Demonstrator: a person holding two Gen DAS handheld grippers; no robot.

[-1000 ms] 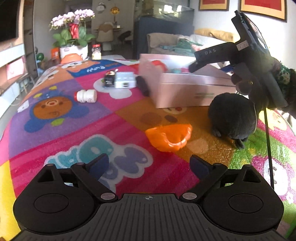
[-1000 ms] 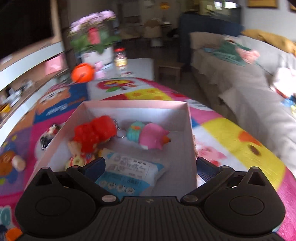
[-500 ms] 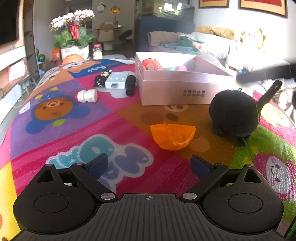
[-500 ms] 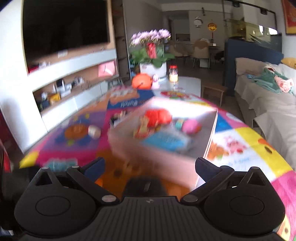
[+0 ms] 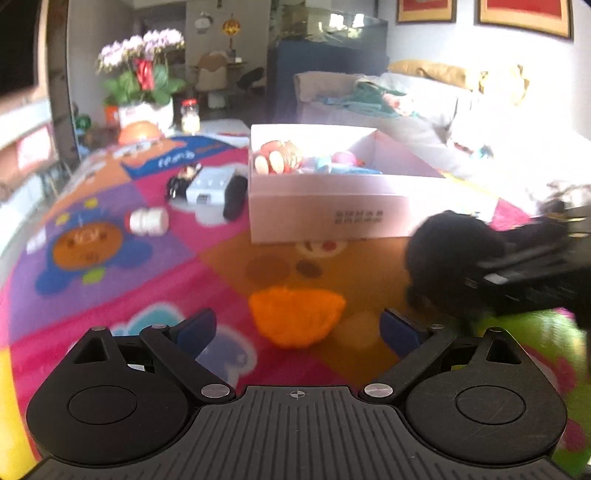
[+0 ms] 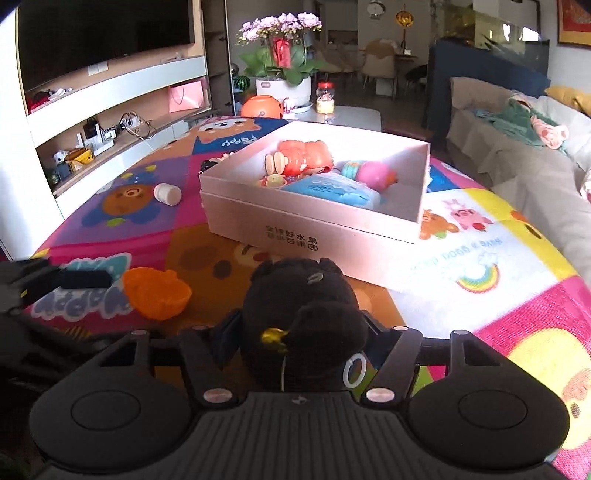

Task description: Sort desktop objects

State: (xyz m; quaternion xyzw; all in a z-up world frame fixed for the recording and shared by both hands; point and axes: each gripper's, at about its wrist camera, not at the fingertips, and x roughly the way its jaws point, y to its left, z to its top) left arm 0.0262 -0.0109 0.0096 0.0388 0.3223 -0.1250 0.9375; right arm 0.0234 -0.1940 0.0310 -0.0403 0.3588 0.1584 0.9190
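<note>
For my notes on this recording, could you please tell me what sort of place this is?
Most likely a home living room: a sofa strewn with clothes, a large television above wall shelves, and a potted orchid, with toys on a colourful play mat.

Dark television [image 6: 103,33] above white wall shelves [image 6: 110,110], potted pink orchid [image 6: 282,55], beige sofa [image 6: 517,155], framed red pictures [image 5: 524,14], bright daylight

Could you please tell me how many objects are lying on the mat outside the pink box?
6: black plush toy, orange shell, white bottle, and, left of the box, a small black figure, white case and black pouch. The box may hide others.
</note>
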